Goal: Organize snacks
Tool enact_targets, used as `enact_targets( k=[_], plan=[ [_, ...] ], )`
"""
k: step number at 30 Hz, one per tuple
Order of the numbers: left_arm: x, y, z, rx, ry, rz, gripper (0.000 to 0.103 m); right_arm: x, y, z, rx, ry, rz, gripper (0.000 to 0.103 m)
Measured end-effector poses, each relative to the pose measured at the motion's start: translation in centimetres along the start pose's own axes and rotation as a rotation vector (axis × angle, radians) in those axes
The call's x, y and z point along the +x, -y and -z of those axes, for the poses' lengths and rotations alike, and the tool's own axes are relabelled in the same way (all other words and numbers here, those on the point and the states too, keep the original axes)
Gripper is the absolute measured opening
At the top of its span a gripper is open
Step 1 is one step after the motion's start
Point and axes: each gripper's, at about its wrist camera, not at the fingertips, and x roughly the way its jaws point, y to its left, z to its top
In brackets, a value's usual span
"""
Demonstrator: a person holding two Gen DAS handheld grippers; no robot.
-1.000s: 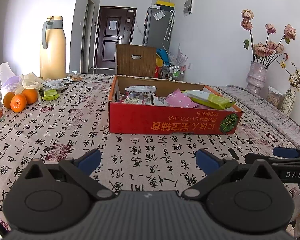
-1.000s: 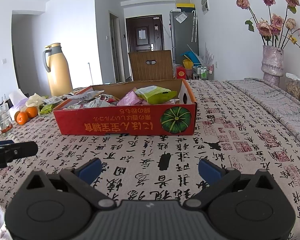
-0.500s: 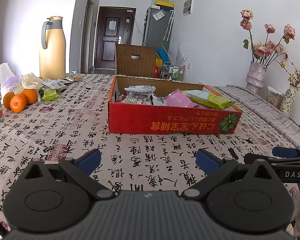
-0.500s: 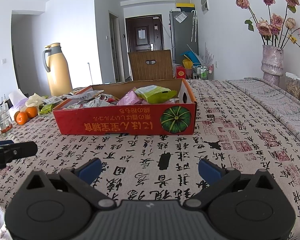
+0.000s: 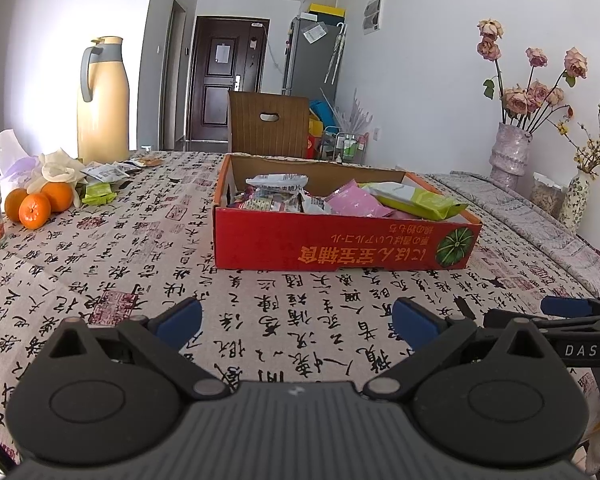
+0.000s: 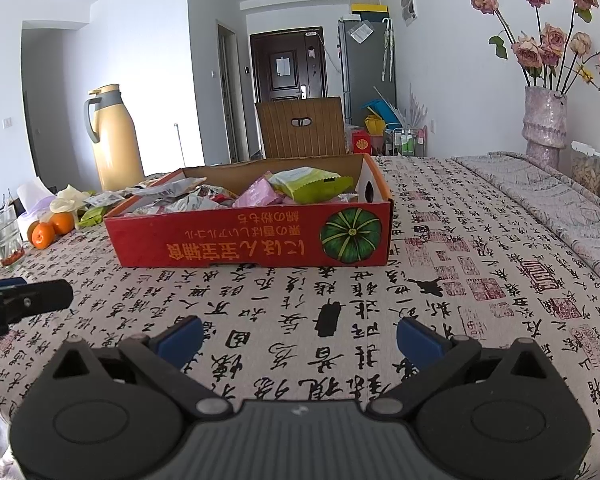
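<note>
I'm looking into a lived-in home, a dining room opening onto an entry hall. The table (image 5: 148, 264) wears a calligraphy-print cloth, with a thermos (image 5: 102, 100), oranges (image 5: 40, 204) and a vase (image 6: 544, 124) of dried roses on it. Beyond stand a wooden chair (image 5: 268, 124), a fridge (image 6: 366, 68) and the front door (image 5: 224, 84).

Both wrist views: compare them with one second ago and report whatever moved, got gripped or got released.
Nothing visibly changed. The left gripper and right gripper hover with jaws open and empty, short of the red box, whose snack packets lie as before.
</note>
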Motion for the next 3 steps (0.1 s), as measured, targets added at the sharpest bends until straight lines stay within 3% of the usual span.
enact_targets(
  k=[3],
  plan=[
    [0.27,-0.11,-0.16,-0.003,-0.004,0.011,0.103,0.29,0.06,0.19,0.003,-0.005,-0.001,0.103]
  ],
)
